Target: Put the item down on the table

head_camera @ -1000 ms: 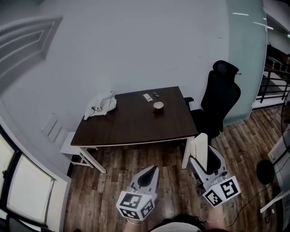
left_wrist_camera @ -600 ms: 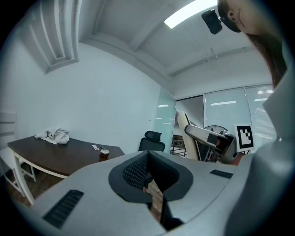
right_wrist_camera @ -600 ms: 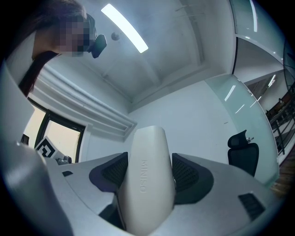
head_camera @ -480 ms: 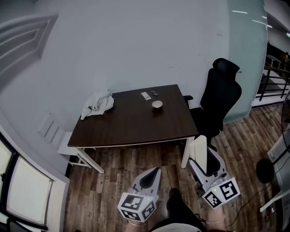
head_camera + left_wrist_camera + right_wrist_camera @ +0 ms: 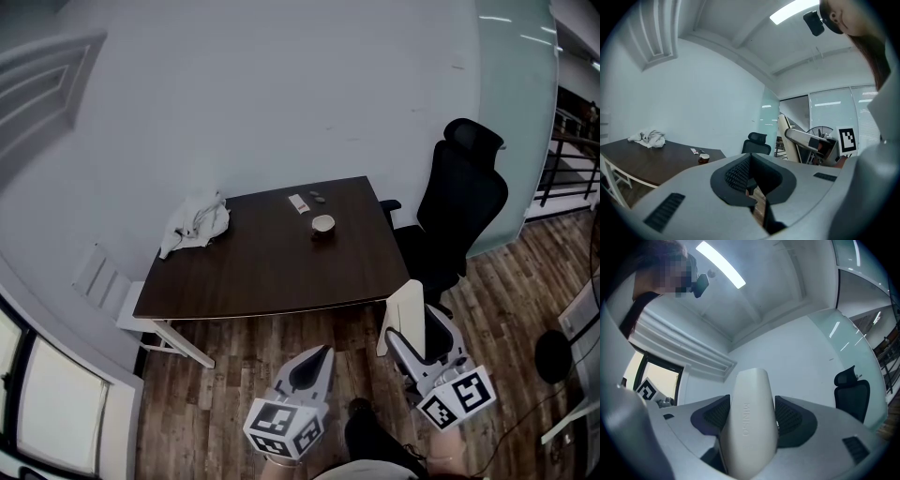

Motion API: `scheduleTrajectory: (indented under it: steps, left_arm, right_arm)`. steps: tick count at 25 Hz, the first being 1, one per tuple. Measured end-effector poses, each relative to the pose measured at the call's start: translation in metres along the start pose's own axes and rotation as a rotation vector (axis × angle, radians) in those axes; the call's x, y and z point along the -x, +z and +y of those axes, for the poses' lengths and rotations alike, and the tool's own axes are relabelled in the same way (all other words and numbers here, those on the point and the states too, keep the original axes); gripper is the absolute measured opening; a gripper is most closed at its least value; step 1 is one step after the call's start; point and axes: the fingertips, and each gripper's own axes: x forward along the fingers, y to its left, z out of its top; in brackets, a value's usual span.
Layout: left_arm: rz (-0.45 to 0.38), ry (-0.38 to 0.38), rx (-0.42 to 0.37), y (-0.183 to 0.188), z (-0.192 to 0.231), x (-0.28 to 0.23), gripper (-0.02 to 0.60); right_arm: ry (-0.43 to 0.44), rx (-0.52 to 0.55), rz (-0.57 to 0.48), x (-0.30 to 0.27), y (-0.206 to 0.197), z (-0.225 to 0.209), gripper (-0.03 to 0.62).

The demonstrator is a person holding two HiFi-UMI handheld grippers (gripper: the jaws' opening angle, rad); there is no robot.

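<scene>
Down at the bottom of the head view, close to the person, the right gripper (image 5: 420,330) has its jaws clamped on the white item (image 5: 750,423), a smooth rounded slab that stands up between the pads. The left gripper (image 5: 319,356) beside it has its jaws together on nothing. Both hang over the wooden floor (image 5: 281,352), well short of the dark table (image 5: 272,272) in the middle of the frame, so the item has yet to be carried over. From where I stand, the bare stretch at the table's near edge looks the best place to land it. It is well clear of the crumpled cloth (image 5: 195,223) at the far left corner, and of the small cup (image 5: 323,224) further back. It should go down flat rather than on its end, and the jaws should part only once it rests. The black office chair (image 5: 459,216) on the right crowds that side, so I would come in from the front.
</scene>
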Motion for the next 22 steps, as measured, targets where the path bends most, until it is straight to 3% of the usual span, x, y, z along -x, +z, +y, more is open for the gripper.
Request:
scheduleTrajectory:
  steps: [17, 22]
  left_arm:
    - [0.047, -0.013, 0.006, 0.021, 0.075, -0.132, 0.018]
    - [0.041, 0.028, 0.006, 0.031, 0.097, -0.163, 0.018]
  right_arm:
    - [0.035, -0.037, 0.023, -0.124, -0.019, -0.089, 0.307]
    - [0.064, -0.042, 0.027, -0.158, -0.021, -0.116, 0.307]
